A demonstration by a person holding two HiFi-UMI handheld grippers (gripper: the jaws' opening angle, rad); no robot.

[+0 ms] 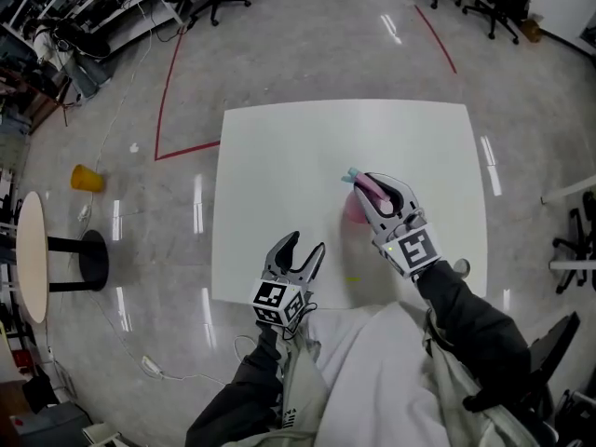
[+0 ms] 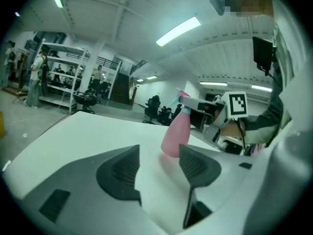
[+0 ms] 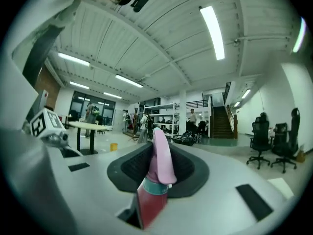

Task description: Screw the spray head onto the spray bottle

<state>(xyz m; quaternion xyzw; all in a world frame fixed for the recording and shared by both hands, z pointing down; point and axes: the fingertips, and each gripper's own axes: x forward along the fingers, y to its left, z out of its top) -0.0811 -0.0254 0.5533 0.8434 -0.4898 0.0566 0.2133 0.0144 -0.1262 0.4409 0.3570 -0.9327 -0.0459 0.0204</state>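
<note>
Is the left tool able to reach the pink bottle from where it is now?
Probably yes: the left tool is open and faces the pink bottle across bare table, and the right tool grips only its spray head.

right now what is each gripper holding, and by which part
Right gripper grips the spray bottle by its pink spray head; left gripper holds nothing, jaws apart.

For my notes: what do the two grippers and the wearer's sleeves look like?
The left claw and right claw are light grey with dark ribbed pads. Each bears a white cube with black square markers. Both sleeves are dark.
</note>
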